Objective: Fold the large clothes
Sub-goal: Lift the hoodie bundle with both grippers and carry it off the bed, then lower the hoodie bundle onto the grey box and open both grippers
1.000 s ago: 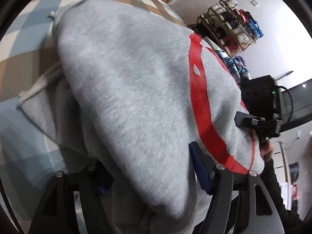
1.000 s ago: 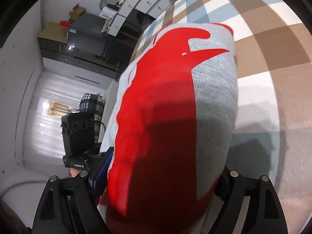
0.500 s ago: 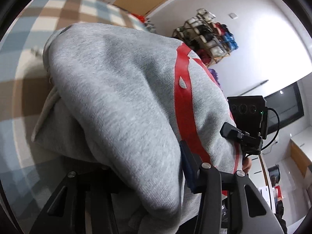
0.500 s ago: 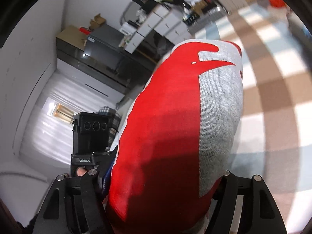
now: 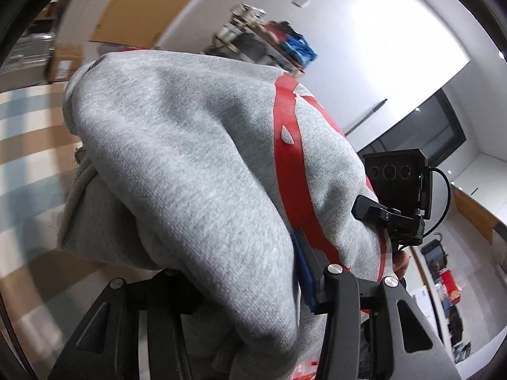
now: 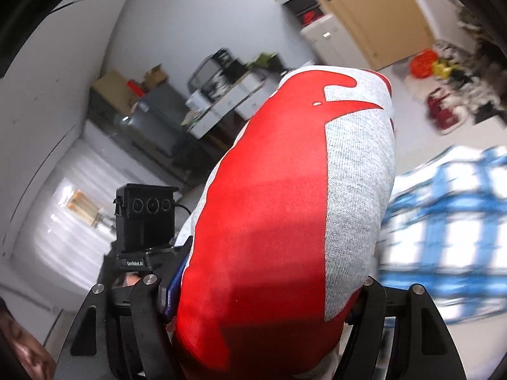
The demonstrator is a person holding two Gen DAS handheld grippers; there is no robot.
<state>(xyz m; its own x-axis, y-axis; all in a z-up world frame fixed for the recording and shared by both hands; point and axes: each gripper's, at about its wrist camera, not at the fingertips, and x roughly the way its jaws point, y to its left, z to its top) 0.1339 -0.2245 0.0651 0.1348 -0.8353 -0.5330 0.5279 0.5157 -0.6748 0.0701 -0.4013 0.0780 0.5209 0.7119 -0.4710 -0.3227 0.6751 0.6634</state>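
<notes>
**Ana:** Sweatshirt [image 5: 177, 164] first: where is it?

**Ben:** It is off the surface, bundled and held between both tools. From the left wrist camera I see mostly grey fabric with a red stripe; from the right wrist camera the big red print [image 6: 263, 221] fills the middle.

**Ana:** And the left gripper [image 5: 234, 288]?

**Ben:** Its jaws are clamped on the grey bundle. The blue pad of one finger [image 5: 305, 272] presses into the cloth; the other finger is hidden under the folds.

**Ana:** The right gripper [image 6: 263, 288]?

**Ben:** Also closed on the sweatshirt, on a thicker part, so the fingers stand wider. The fabric bulges over both of them.

**Ana:** Do you see one tool from the other?

**Ben:** Yes. In the left view the right tool's black camera box [image 5: 399, 180] is just beside the red stripe. In the right view the left one's box [image 6: 145, 215] stands left of the print.

**Ana:** Background?

**Ben:** Blurred. A checked cloth [image 5: 28, 145] lies below; at the right edge there is something blue and white [image 6: 443, 231], perhaps another garment.
</notes>
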